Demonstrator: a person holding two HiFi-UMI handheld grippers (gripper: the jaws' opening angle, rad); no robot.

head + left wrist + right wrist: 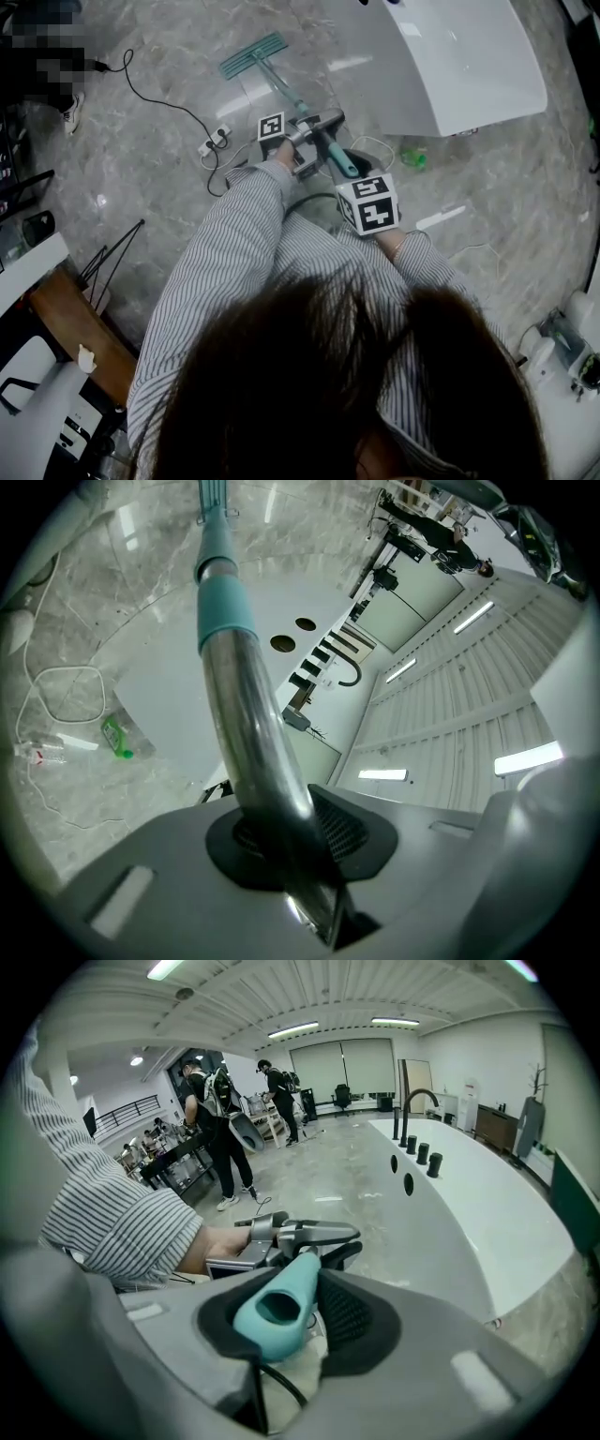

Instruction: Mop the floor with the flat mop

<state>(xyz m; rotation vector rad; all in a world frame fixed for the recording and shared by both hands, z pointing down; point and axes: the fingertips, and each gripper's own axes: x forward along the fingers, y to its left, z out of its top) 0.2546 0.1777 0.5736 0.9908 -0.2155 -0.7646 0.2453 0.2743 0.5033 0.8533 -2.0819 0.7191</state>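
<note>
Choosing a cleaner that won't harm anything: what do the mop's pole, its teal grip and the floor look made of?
The mop pole looks bare polished metal, perhaps steel: mirror-like highlights. The teal grip looks matte moulded plastic or rubber, hollow-ended. The floor looks glossy grey veined stone or marble-look tile: it reflects lights.

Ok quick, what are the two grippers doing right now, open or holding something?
Left gripper: closed on the mop's metal pole.
Right gripper: closed on the mop's teal handle end.
</note>
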